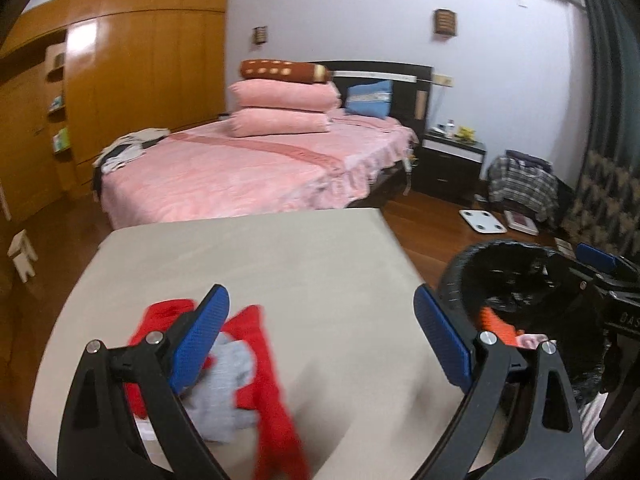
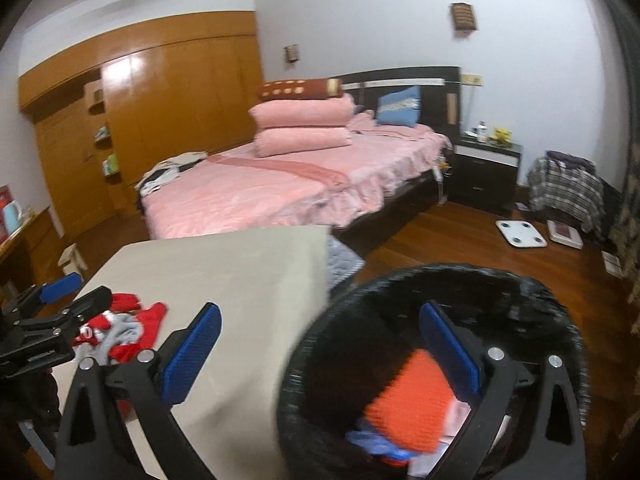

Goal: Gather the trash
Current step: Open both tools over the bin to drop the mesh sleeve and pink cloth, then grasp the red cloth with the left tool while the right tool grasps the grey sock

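While both tools hang over the beige counter (image 1: 280,264), their jaws are spread wide and nothing is between them. The left gripper (image 1: 320,344) is above the near part of the counter, and a red and grey piece of cloth (image 1: 244,364) lies on the counter under its left finger; the picture is blurred there. The right gripper (image 2: 320,354) is at the right edge of the counter, with its right finger over the open black trash bin (image 2: 480,280). This bin stands on the wooden floor (image 2: 440,236) just beside the counter. Inside it lie an orange thing (image 2: 412,400), some blue crumpled material (image 2: 376,444) and something pale pink. Behind the counter stands a bed (image 1: 240,176) with a pink cover.
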Motion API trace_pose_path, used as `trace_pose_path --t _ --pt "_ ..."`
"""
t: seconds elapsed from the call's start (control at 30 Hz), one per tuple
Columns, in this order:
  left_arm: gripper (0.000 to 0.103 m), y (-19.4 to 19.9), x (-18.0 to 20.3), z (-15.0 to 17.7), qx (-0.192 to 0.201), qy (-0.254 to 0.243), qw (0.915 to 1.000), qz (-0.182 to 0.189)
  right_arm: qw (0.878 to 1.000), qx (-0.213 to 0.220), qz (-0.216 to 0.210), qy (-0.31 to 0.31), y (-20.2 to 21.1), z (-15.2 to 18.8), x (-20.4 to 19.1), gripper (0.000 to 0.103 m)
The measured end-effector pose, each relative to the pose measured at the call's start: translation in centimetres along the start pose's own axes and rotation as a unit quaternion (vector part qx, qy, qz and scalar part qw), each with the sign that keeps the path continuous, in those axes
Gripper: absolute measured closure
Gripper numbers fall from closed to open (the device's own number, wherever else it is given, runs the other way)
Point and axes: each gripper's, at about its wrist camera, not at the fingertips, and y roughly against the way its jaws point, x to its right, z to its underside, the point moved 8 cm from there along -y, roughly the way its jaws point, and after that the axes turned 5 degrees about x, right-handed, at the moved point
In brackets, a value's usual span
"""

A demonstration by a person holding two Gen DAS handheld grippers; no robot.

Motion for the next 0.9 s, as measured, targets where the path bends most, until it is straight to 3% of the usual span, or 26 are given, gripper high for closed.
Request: trace_pose_path --t 0.43,0.9 --pt "0.012 1.3 -9.2 1.5 -0.008 0.033 0.9965 -0.076 0.998 -0.027 -0.056 0.025 -4.8 1.8 -9.0 0.006" --pt "0.015 0.0 -16.6 3.4 -0.032 0.071 0.9892 -0.124 0.995 -0.057 -0.061 0.056 -8.5 3.5 -12.5 0.006"
